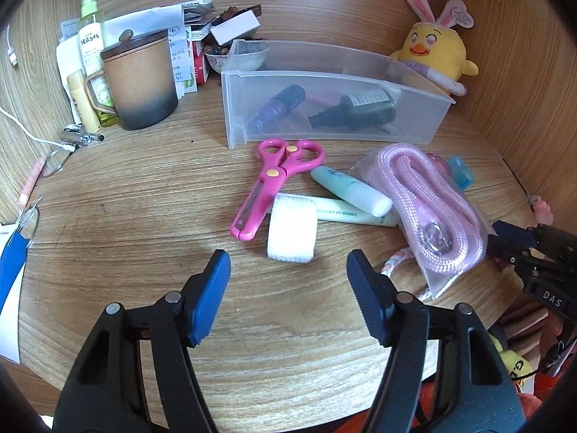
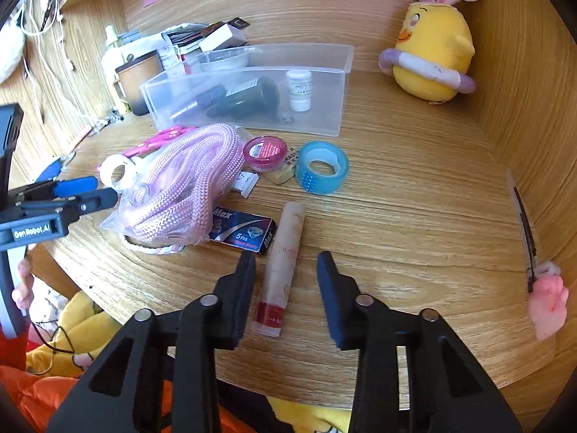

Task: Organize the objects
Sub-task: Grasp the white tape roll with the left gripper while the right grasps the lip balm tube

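My left gripper (image 1: 288,258) hovers open over the wooden desk, with a white gauze roll (image 1: 292,232) just ahead of its fingertips and nothing between them. Beyond lie pink scissors (image 1: 276,184), two pale green tubes (image 1: 351,195) and a bagged pink rope (image 1: 429,198). My right gripper (image 2: 286,258) straddles a beige tube with a red end (image 2: 283,263); both pads stand clear of it, so it is open. A clear plastic bin (image 2: 324,122) at the back holds a dark bottle (image 2: 249,99), a purple bottle and a small white jar (image 2: 299,88).
A blue tape roll (image 2: 322,167), a pink round tin (image 2: 265,151), a dark "Max" box (image 2: 241,231) and a white tape ring (image 2: 117,173) lie around the rope. A brown lidded mug (image 1: 139,79) and papers crowd the back left. A yellow plush chick (image 2: 431,54) sits back right.
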Tool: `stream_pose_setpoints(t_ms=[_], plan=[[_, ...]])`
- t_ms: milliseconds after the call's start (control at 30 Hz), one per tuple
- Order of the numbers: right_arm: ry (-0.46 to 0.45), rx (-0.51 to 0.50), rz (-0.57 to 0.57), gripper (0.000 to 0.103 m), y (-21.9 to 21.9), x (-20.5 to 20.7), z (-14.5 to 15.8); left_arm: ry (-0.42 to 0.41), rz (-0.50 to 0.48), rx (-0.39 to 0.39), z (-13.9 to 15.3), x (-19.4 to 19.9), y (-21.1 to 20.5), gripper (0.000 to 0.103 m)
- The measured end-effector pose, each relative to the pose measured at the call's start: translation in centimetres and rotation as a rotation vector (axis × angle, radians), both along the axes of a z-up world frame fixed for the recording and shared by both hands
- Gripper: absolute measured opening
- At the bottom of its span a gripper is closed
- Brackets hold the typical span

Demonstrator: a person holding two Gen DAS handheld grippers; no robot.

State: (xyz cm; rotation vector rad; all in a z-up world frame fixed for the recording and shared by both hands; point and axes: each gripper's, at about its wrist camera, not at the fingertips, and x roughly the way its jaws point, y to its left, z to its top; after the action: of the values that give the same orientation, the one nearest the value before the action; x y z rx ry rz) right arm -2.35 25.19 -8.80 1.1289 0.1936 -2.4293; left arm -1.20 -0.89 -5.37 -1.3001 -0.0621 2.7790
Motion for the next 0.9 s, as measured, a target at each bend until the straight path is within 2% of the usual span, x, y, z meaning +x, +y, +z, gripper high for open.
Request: stream_pose_setpoints(t_ms=[167, 333, 400, 533, 900], plan=[[0.005, 0.005, -0.006, 0.015, 0.2, -0.1, -0.1, -0.002, 0.007, 0.008, -0.2, -0.9, 0.1, 0.059], [0.008, -0.002, -0.025, 0.014, 0.7, -0.4, -0.1, -0.006, 0.011, 0.023, -0.3, -1.5, 0.3, 0.045], [0.011, -0.003, -0.034, 0.014, 0.9, -0.5, -0.1, -0.013, 0.009, 0.027, -0.5, -1.6, 0.4, 0.033], [0.002, -0.024, -0.047, 0.014, 1.4, -0.9, -0.1, -0.014, -0.003, 0.019, -0.5, -1.4, 0.7, 0.025], [0.042, -0.049, -0.060, 0.014, 1.9, -0.7, 1.3, 0.045, -0.026, 0.010, 1.5, -0.1, 1.1, 0.024]])
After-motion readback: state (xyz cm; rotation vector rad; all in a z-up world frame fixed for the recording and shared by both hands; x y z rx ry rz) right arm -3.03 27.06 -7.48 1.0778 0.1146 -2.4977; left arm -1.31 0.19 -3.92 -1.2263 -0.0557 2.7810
